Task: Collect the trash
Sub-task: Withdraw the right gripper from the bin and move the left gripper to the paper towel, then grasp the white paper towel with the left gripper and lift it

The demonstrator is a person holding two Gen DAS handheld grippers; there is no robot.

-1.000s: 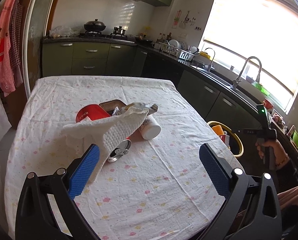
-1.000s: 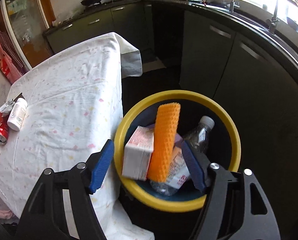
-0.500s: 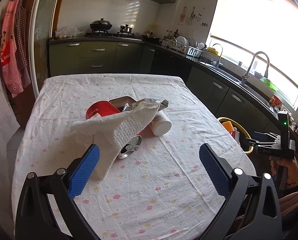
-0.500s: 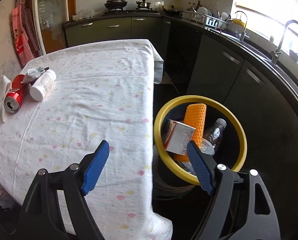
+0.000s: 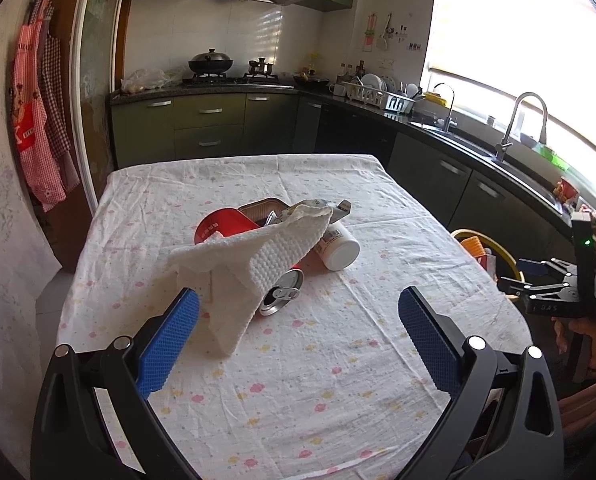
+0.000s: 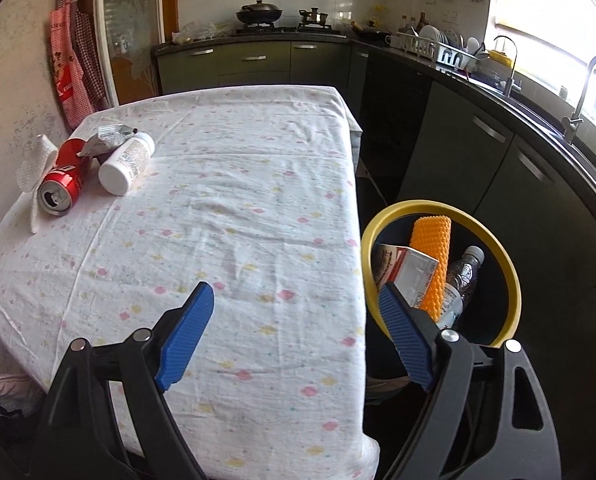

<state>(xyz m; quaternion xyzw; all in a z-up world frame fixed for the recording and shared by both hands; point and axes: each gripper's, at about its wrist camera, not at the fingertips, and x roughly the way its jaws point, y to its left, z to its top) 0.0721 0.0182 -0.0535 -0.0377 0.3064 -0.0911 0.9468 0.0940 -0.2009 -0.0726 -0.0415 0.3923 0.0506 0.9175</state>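
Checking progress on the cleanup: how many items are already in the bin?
3 visible: an orange sponge upright in the middle, a carton left of it, a clear bottle right. More may be underneath.

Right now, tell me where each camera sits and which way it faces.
Left wrist: on the open left gripper above the table's near end, facing the paper towel, red can and kitchen; the right gripper shows.
Right wrist: on the open right gripper at the table's edge, facing the yellow-rimmed bin.
Shared: can, white bottle, bin.
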